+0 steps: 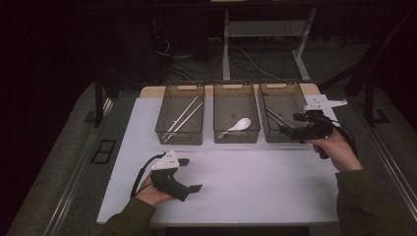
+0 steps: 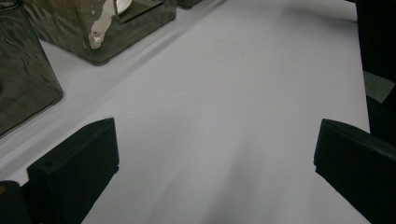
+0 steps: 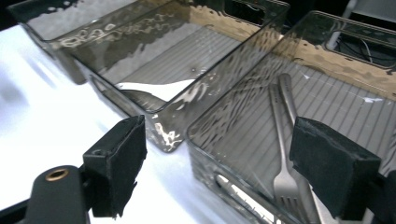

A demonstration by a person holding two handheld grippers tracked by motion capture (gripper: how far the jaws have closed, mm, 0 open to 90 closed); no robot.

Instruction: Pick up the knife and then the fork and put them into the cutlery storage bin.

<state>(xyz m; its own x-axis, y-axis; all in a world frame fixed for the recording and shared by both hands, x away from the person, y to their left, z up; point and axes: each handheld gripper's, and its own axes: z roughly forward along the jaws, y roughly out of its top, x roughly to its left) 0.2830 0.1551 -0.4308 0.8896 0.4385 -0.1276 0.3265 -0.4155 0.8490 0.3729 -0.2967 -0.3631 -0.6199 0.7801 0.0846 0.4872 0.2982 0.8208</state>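
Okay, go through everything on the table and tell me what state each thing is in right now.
Left bin: upright, holds chopsticks.
Middle bin: upright, holds a white spoon.
Right bin: upright, holds forks, lying flat.
Left gripper: open, nothing between its jaws, low over the table.
Right gripper: open, nothing held, at the right bin.

A lab-style recording bench in a darkened room

A white tabletop [image 1: 236, 182] fills the lower middle of the high view, lit brightly while everything around it falls into shadow. Three identical smoky plastic bins [image 1: 236, 118] stand in a neat row along its far edge, a staged sorting setup and not a home kitchen. In the upper middle of the frame, the metal legs of an adjustable desk [image 1: 226, 44] rise from grey carpet [image 1: 275, 64], with loose cables [image 1: 172, 54] trailing across the floor at upper left. A dark frame post [image 1: 100, 98] stands at the table's left side.
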